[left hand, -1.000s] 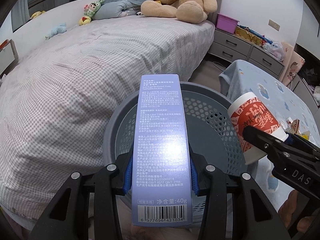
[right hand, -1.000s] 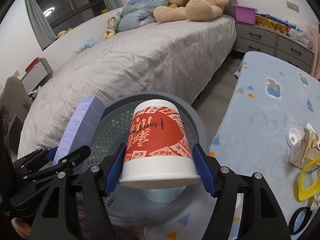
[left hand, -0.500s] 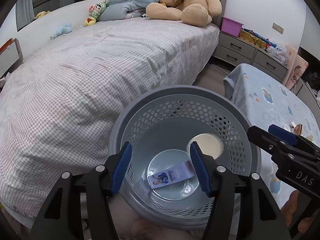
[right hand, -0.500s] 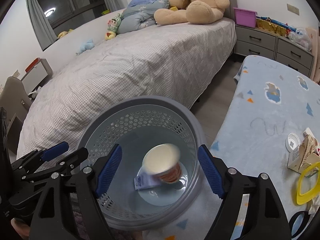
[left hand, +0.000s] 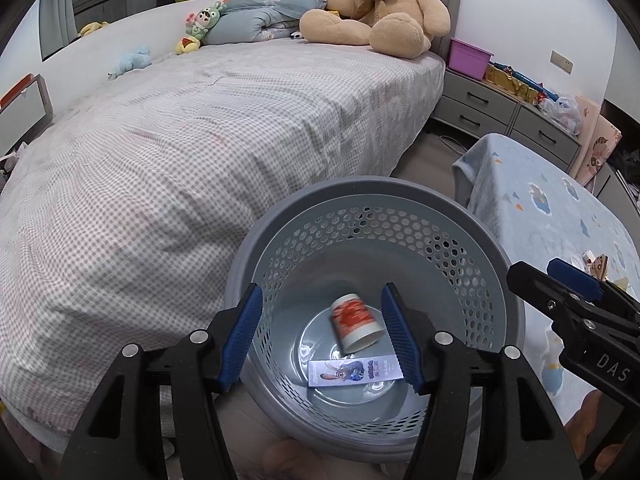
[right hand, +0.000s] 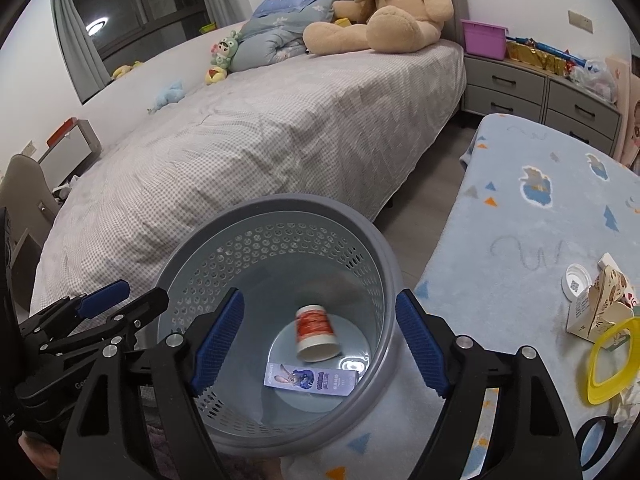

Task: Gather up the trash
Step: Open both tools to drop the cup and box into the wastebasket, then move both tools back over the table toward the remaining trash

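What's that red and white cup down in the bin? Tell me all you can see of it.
The cup looks like a paper cup with a red printed band and plain white rim. It lies tipped on its side on the solid bottom of the grey perforated bin, open end toward the camera. Just in front of it lies a flat purple box with a cartoon rabbit; whether they touch is unclear. No hand-held gripper touches the cup. Its print is too blurred to read.
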Action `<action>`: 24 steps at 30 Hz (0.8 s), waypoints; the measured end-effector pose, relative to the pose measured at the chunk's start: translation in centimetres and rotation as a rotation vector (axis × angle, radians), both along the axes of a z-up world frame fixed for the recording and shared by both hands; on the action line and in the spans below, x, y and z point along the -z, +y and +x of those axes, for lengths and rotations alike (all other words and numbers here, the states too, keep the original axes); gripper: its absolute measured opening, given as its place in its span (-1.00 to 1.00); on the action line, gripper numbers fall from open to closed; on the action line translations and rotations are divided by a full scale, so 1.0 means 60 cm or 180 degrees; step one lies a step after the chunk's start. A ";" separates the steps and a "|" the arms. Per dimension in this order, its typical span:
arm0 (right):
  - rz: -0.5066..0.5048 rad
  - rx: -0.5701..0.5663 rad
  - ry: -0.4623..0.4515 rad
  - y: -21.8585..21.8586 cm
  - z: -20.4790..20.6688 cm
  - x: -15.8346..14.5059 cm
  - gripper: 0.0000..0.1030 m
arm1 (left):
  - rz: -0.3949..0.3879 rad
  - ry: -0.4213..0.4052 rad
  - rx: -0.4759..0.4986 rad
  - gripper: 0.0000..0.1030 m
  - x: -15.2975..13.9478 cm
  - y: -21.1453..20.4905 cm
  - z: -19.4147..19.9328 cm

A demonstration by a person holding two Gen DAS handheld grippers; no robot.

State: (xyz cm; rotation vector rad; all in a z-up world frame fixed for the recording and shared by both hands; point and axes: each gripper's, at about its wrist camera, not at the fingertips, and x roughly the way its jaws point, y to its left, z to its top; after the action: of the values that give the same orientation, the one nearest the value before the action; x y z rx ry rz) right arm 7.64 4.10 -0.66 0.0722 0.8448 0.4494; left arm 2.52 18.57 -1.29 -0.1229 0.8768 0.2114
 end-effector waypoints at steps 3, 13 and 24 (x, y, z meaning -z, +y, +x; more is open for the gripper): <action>-0.0007 0.0012 -0.0006 -0.002 -0.002 -0.001 0.49 | 0.0015 -0.0023 -0.0004 0.20 -0.002 -0.001 -0.001; -0.0022 0.0066 -0.0027 -0.013 -0.011 -0.005 0.49 | 0.0019 -0.0075 0.0017 0.20 -0.008 -0.005 -0.005; -0.0043 0.0242 -0.0002 -0.051 -0.036 -0.006 0.49 | 0.0068 -0.0125 0.0170 0.20 -0.014 -0.033 -0.006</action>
State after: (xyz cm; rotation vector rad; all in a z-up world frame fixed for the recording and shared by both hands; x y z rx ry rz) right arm 5.46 1.06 -0.30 0.0914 0.8415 0.3724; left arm 2.15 16.59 -0.44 -0.0835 0.8375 0.1677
